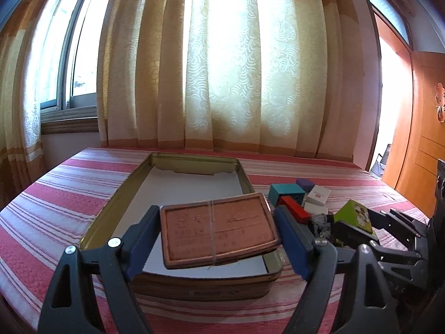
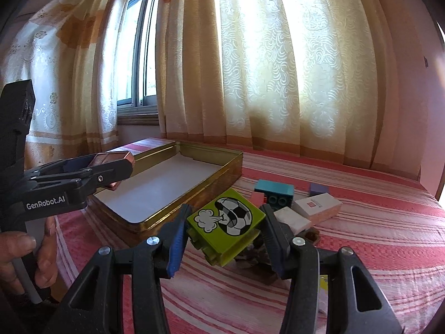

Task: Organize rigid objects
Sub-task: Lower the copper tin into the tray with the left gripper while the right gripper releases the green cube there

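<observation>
My left gripper (image 1: 218,233) is shut on a flat copper-brown box with a rubber band (image 1: 219,229), held just above the near end of an open gold tin (image 1: 111,200) with a white floor. The left gripper (image 2: 111,171) and its copper-brown box (image 2: 111,158) also show in the right wrist view, over the gold tin (image 2: 222,167). My right gripper (image 2: 225,231) is shut on a green block with a football picture (image 2: 226,220), held above the striped cloth to the tin's right. The green block (image 1: 354,215) also shows in the left wrist view.
A pile of small blocks lies right of the tin: a teal brick (image 2: 275,192), a purple block (image 2: 319,188), a pink block (image 2: 257,196), two white boxes (image 2: 319,207), and a red block (image 1: 294,208). The red-striped cloth (image 2: 361,250) covers the surface; curtains hang behind.
</observation>
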Demonstrator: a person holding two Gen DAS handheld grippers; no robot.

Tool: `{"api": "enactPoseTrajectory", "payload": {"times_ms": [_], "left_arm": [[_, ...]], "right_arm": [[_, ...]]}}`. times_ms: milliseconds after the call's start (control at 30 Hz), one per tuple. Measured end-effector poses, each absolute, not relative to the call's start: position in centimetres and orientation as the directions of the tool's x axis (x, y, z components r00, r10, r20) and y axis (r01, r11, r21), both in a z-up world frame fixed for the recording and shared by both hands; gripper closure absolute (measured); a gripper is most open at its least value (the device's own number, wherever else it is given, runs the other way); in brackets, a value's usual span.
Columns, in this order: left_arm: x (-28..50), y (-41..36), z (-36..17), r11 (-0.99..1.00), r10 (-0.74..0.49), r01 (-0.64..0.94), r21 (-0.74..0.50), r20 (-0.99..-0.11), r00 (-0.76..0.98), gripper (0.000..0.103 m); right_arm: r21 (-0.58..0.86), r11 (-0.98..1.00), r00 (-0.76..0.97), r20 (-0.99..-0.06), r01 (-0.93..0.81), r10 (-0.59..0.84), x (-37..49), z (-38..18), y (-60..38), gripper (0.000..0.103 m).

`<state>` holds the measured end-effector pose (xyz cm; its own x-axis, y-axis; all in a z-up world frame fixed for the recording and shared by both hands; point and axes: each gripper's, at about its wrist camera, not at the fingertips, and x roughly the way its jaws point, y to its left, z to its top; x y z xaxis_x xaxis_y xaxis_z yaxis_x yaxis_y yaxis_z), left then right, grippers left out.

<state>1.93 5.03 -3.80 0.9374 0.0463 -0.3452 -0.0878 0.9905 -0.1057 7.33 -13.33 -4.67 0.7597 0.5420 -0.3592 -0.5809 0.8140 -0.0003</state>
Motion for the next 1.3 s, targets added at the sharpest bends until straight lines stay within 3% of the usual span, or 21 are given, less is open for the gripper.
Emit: {"api": "enactPoseTrajectory", "payload": {"times_ms": [1033,1300], "left_arm": [[2.8,10.5,-4.1,0.970,0.187,-0.231,-0.076,-0.374,0.908,0.021],[3.9,11.4,-3.8,0.969,0.198,-0.239,-0.059,-0.394,0.898,0.021]], "right_arm": [[0.000,0.745,0.686,-0.390,-0.667,0.614,7.3,-4.7,-9.8,0.051],[-0.013,0.728,0.680,-0.368,-0.685,0.634,7.6,-2.5,-9.5,0.051]]}}
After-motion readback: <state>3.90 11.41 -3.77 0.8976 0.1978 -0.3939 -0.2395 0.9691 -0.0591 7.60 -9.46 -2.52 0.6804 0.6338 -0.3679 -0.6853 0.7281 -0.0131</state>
